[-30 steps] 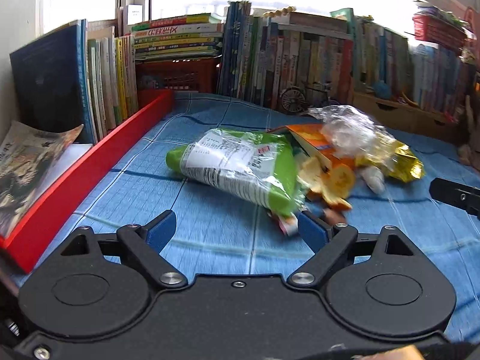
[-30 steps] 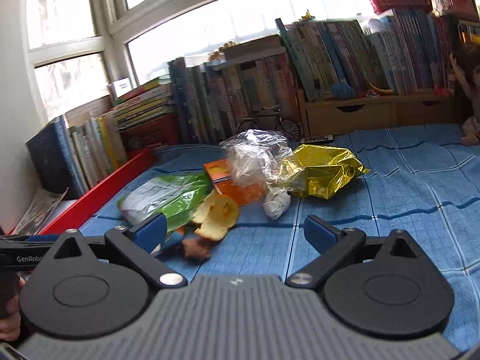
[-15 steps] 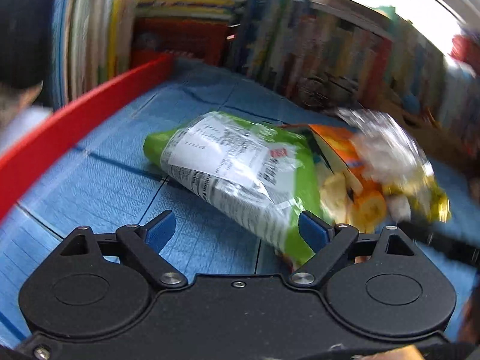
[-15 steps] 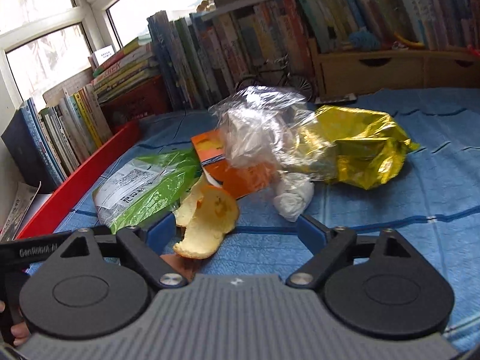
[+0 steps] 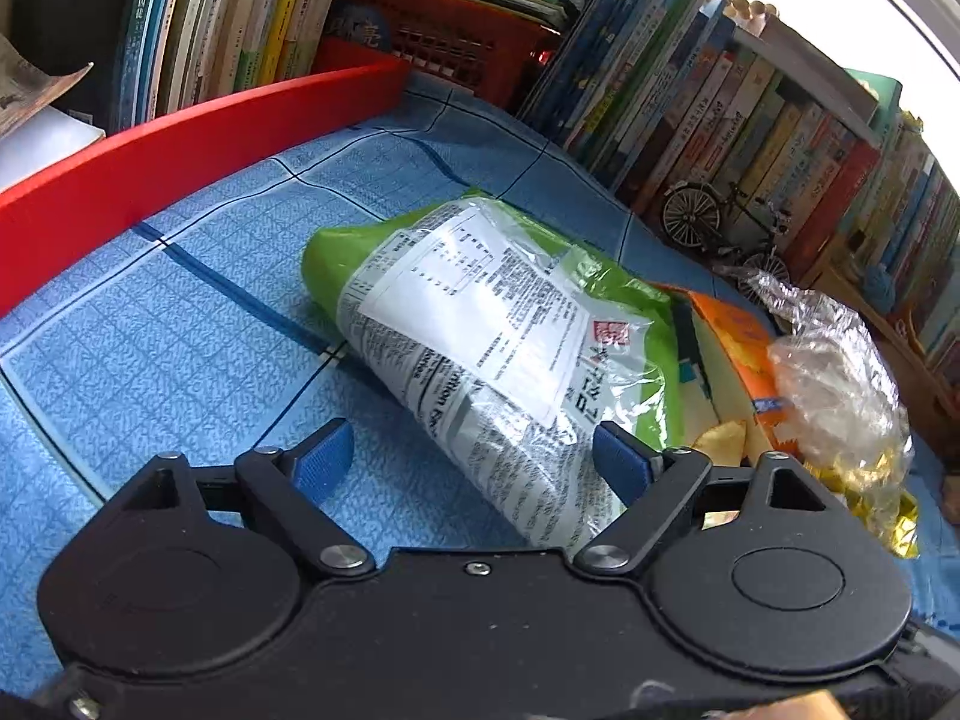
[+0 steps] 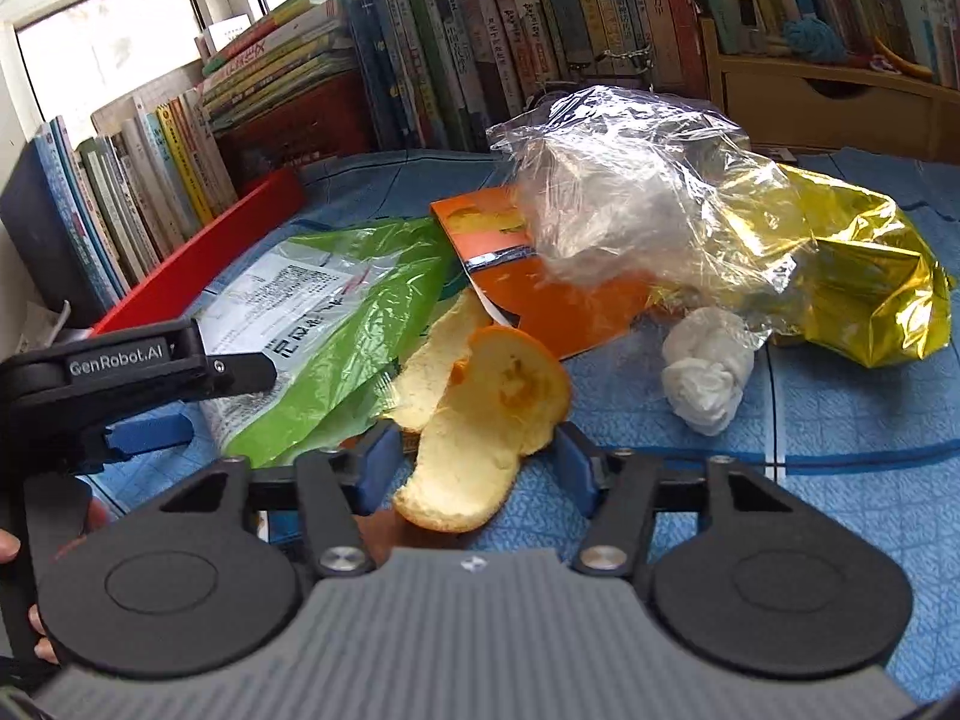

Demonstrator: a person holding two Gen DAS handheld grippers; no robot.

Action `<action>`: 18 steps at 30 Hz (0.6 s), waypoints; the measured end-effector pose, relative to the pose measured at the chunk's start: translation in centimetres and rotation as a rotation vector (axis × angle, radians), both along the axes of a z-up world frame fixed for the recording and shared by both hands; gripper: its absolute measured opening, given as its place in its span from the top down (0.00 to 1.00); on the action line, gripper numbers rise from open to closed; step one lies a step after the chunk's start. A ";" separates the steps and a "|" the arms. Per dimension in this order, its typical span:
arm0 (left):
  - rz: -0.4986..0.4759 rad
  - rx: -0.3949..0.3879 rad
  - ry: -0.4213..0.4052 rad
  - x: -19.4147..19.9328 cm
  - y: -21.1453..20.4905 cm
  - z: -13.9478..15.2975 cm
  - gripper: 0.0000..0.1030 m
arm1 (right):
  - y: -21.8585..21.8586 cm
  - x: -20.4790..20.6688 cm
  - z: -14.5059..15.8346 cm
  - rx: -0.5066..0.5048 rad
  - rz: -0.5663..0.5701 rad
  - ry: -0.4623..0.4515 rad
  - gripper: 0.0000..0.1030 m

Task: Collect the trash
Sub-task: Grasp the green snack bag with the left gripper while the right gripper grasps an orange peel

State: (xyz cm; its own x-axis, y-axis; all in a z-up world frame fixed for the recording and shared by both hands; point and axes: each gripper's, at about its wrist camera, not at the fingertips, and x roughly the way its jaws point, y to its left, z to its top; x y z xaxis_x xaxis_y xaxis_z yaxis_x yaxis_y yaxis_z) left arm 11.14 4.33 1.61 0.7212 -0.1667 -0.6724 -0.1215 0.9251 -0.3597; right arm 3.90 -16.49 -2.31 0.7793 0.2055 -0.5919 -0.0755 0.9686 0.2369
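A green snack bag (image 5: 498,330) lies on the blue cloth. Its near end sits between the fingers of my left gripper (image 5: 471,459), which stands open around it. In the right wrist view a curled orange peel (image 6: 486,408) rests on the cloth, and my right gripper (image 6: 477,468) has its jaws drawn in against both sides of it. Behind the peel lie an orange carton (image 6: 540,300), a crumpled clear plastic bag (image 6: 630,198), a gold foil wrapper (image 6: 858,276) and a white tissue wad (image 6: 708,378).
A long red tray wall (image 5: 180,144) borders the cloth on the left. Rows of upright books (image 5: 690,120) line the back, with a small bicycle model (image 5: 720,222) in front. A wooden drawer unit (image 6: 840,102) stands at the back right.
Both grippers moved forward and down to the pile. The left now straddles the green bag's end. The right gripper's jaws narrowed around the orange peel.
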 end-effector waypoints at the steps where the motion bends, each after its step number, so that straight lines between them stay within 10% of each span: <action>1: 0.000 -0.018 -0.002 0.1 0.1 0.0 0.29 | 0.2 0.0 0.0 -0.013 0.000 -0.002 0.49; 6: -0.008 -0.065 0.003 0.1 0.0 0.1 0.83 | -0.1 -0.5 0.2 0.015 -0.001 -0.014 0.65; 18: -0.094 0.065 -0.172 -5.6 -1.3 4.8 0.93 | -1.2 -3.6 1.9 0.038 -0.030 -0.057 0.69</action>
